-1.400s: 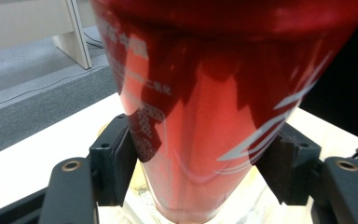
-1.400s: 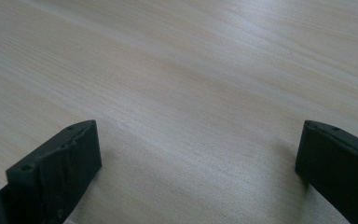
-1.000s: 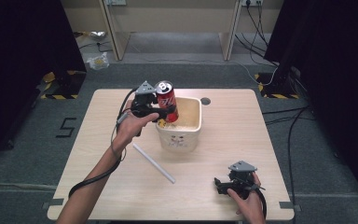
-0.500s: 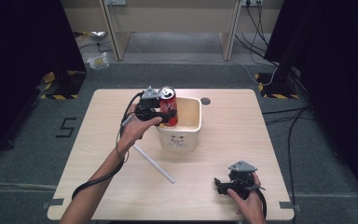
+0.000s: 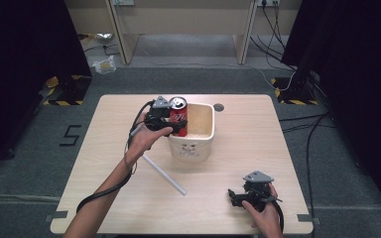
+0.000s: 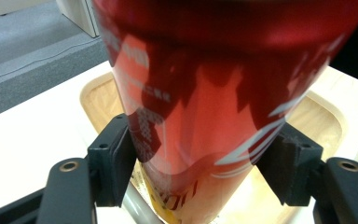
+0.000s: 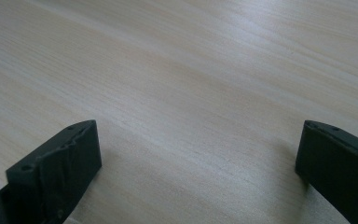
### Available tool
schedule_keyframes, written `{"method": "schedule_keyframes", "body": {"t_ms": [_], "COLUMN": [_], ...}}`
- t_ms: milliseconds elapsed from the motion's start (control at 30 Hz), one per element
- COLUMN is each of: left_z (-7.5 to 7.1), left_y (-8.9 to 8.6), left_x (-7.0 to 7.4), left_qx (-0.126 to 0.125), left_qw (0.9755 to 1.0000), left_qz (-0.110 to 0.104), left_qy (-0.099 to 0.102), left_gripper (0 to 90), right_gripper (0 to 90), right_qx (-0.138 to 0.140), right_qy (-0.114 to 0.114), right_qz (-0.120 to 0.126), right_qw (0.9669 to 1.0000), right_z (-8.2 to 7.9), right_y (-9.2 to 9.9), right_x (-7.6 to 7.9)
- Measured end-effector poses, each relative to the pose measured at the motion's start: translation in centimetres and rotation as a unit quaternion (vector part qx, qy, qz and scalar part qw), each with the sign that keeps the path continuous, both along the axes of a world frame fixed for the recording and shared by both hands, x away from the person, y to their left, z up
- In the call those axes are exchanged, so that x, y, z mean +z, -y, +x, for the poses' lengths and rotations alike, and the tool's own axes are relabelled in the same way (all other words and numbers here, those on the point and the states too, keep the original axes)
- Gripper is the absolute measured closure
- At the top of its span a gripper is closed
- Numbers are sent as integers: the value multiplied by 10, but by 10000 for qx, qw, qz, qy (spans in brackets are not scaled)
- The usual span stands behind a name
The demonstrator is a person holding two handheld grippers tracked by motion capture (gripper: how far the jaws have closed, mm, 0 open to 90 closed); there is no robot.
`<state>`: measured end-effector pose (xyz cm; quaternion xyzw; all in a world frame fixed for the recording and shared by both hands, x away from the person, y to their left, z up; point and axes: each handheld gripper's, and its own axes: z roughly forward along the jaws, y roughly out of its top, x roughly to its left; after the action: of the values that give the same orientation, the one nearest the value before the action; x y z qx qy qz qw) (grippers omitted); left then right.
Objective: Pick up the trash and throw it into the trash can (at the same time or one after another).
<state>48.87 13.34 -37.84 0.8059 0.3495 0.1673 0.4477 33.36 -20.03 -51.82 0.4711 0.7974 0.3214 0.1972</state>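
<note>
One red can [image 5: 178, 116], upright, clamped between the jaws of the left gripper [image 5: 164, 120], over the left rim of one cream tub [image 5: 198, 144]

One white rod [image 5: 164, 174] flat on the surface [image 5: 258, 129], beside the tub

Right gripper [image 5: 238, 197] near the front edge, jaws spread wide, holding nothing

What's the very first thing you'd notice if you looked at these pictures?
The bright red can jumps out: the left gripper pinches it between its black jaws, over the near-left edge of the cream tub mid-table. A white stick lies on the wooden table in front, and the right gripper rests open near the front right.
</note>
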Motion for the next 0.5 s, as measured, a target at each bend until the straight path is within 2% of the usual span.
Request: {"method": "schedule_keyframes", "body": {"t_ms": [267, 367, 500], "left_z": [0, 0, 0], "left_y": [0, 1, 1], "left_x": [-2, -4, -5], "left_qx": [11, -49, -38], "left_qw": [10000, 9999, 9999], "left_qz": [-1, 133, 109], "left_qy": [-45, -82, -81], "left_gripper": [318, 325, 325], "right_gripper": [3, 3, 3], "right_qx": [5, -4, 0], "right_qy": [1, -16, -10], "right_qz": [-8, 3, -5], "right_qw": [10000, 10000, 10000], "right_z": [0, 0, 0], "right_y": [0, 0, 0], "right_x": [0, 0, 0]}}
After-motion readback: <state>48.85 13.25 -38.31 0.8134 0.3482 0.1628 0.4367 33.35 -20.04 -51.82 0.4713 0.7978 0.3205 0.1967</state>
